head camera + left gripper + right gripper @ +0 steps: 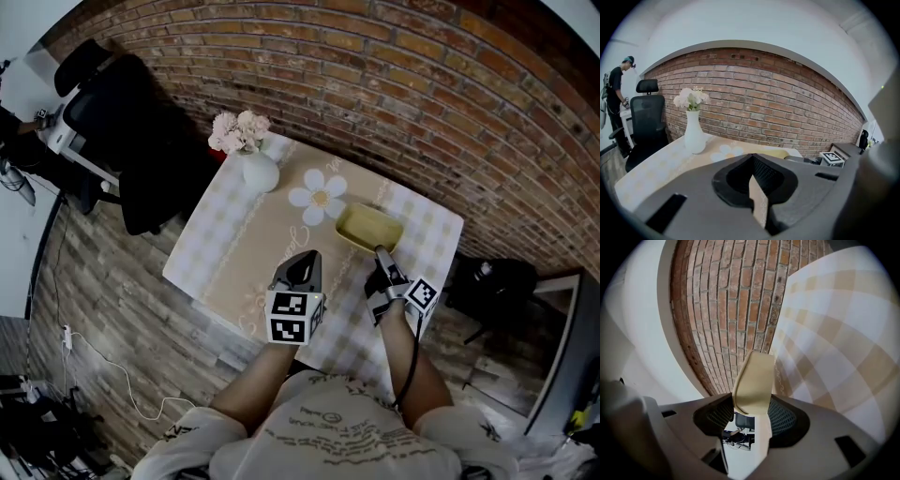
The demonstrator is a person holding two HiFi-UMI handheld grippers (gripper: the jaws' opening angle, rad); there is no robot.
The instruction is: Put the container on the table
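Dish: shallow yellow plastic container (368, 228), we'd guess light, stiff.
Hold: right hand-held gripper (381, 252) pinching its near rim.

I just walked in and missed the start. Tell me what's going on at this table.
A person works over a cloth-covered table with a gripper in each hand. The right gripper grips the near rim of the yellow container, low at the table's right side; whether it rests there yet is unclear. The left gripper hovers empty beside it, jaws together.
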